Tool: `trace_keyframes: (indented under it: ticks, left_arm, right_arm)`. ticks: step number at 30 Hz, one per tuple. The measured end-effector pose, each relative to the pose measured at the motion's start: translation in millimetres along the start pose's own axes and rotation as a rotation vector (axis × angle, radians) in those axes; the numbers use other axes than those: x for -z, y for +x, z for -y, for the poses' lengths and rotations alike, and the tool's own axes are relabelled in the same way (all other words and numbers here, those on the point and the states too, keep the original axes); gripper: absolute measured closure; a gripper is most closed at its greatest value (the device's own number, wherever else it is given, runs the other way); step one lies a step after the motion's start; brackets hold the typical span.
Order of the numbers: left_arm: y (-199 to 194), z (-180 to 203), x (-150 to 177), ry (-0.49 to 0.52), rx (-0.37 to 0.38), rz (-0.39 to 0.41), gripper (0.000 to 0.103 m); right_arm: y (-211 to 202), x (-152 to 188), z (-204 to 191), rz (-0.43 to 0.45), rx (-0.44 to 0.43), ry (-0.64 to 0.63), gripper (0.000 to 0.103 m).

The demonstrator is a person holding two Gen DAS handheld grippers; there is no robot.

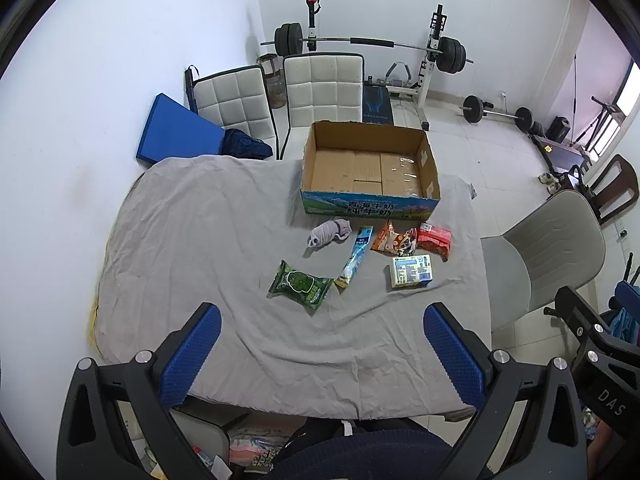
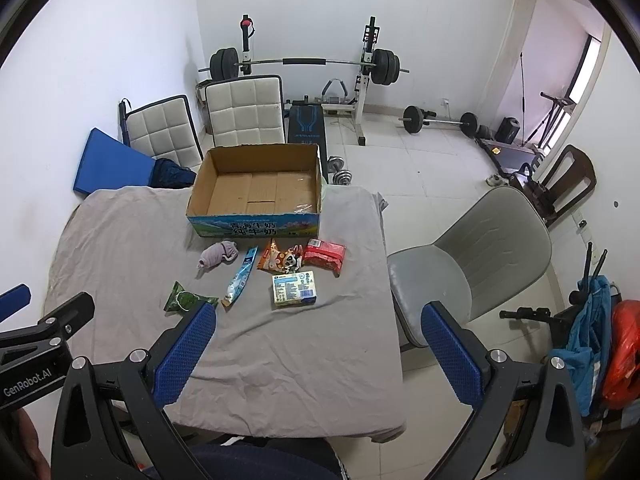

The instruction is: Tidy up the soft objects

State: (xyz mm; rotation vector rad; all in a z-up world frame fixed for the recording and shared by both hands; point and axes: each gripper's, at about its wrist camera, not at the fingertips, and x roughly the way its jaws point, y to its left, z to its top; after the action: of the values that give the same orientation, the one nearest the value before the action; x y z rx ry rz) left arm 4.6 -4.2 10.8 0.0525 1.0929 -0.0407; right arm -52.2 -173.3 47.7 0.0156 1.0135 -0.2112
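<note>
Packets (image 1: 301, 285) lie on the worktop (image 1: 192, 240) far of both wide-open, empty hand-held grippers; left hand-held gripper (image 1: 320, 354) is nearer the green one than the right (image 2: 316, 354).

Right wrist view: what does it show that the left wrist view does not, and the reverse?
Only the right wrist view shows the orange bag on the floor and chrome dumbbells behind the box. Only the left wrist view shows the green snack packet whole. Both show the empty cardboard box, the lilac rolled sock, and an open claw: left claw, right claw.
</note>
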Motion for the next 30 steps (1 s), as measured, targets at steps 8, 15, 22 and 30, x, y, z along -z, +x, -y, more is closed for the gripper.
trace_keyframes:
  ticks: [8, 15, 22, 30]
  left_arm:
    - [1.2, -0.8, -2.4, 0.002, 0.003, 0.000, 0.000]
    - [0.3, 0.4, -1.2, 0.002, 0.000, 0.008, 0.000]
    - [2.2, -1.9, -3.3, 0.001, 0.001, 0.012, 0.000]
    - [3.5, -2.9, -5.0, 0.003, 0.001, 0.012, 0.000]
  right_arm:
    - [0.4, -0.7, -2.0, 0.006, 0.008, 0.000, 0.000]
    - [0.0, -2.1, -3.9, 0.020, 0.012, 0.001, 0.000]
    - [1.1, -3.7, -3.0, 0.023, 0.009, 0.000, 0.000]
    - [0.7, -4.2, -1.8, 0.024, 0.009, 0.000, 0.000]
